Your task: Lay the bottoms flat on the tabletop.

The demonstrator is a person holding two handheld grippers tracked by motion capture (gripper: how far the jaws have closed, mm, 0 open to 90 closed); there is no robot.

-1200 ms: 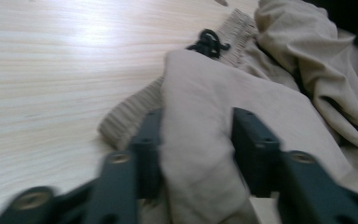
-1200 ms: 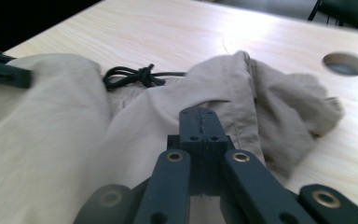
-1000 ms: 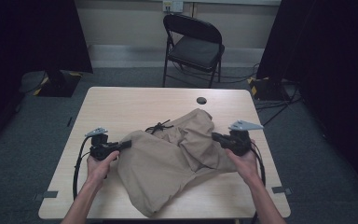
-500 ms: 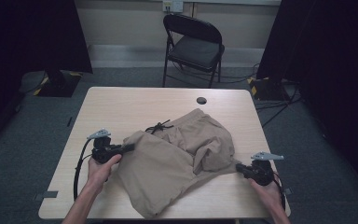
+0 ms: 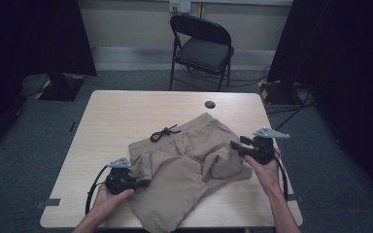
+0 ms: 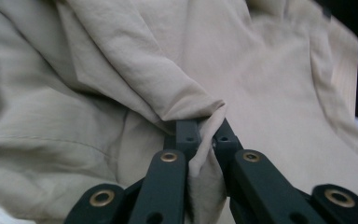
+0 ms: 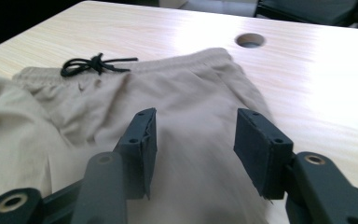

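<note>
Crumpled beige cloth shorts with a black knotted drawstring spread over the near half of the pale wooden bench, one leg hanging past the near edge. Left tongs clenched on a fold of the shorts' fabric at the garment's left side. Right tongs released, jaws wide apart, hovering just above the shorts' right side. Round cable hole beyond the waistband. Black folding chair behind the bench.

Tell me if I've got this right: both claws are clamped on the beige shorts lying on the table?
Not quite. The left claw is clamped on the shorts, but the right claw is open above the cloth, as the right gripper view shows.
</note>
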